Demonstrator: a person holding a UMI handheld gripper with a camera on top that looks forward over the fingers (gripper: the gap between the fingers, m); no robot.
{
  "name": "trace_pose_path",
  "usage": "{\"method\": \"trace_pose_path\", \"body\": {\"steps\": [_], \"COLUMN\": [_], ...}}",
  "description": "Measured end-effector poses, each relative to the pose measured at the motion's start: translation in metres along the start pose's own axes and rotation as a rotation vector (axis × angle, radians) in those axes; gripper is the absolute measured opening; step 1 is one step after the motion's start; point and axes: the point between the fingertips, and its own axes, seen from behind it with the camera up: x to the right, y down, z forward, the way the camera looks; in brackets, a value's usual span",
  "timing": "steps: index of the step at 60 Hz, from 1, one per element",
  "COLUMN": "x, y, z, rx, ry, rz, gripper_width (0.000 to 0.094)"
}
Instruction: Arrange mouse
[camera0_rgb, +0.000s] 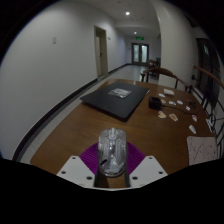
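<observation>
One clear, rounded plastic mouse (112, 148) sits clenched between the jaws above the brown wooden counter (85, 125); recommend lowering it level toward the black rectangular mat (122, 97) before release.

tongs (111, 172) low over tabletop, both fingers (78, 168) pressed on clear obj, purple pads inward

Your mouse (111, 150) sat between the gripper (111, 172) fingers (on the table (70, 130)), a mat (118, 98) lay beyond it, papers (180, 108) right of that
</observation>
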Motion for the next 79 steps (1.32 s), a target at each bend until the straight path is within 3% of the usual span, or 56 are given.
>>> {"method": "trace_pose_path", "body": {"steps": [4, 13, 17, 22, 27, 33, 36, 48, 50, 57, 60, 64, 79], "x": [0.0, 0.056, 0.105, 0.187, 0.255, 0.313, 0.323, 0.326, 0.325, 0.325, 0.328, 0.328, 0.306], "y": [-0.008, -0.098, -0.12, -0.117, -0.077, -0.001, 0.038, 0.093, 0.088, 0.091, 0.094, 0.095, 0.107], "z": [-0.021, -0.123, -0.173, -0.215, -0.226, -0.202, -0.188, -0.139, -0.139, -0.135, -0.14, -0.154, -0.251], "rx": [0.025, 0.274, 0.359, 0.4, 0.326, 0.184, 0.141, -0.011, 0.009, -0.019, -0.041, -0.049, 0.046], "ry": [-0.026, 0.024, 0.091, 0.218, 0.332, 0.39, 0.395, 0.354, 0.357, 0.336, 0.334, 0.324, 0.247], "rz": [-0.007, 0.012, 0.023, 0.024, 0.048, 0.165, 0.183, 0.19, 0.188, 0.193, 0.198, 0.19, 0.238], "gripper_width": [0.034, 0.0338, 0.0337, 0.0336, 0.0336, 0.0335, 0.0337, 0.0347, 0.0352, 0.0519, 0.0634, 0.0883, 0.0857]}}
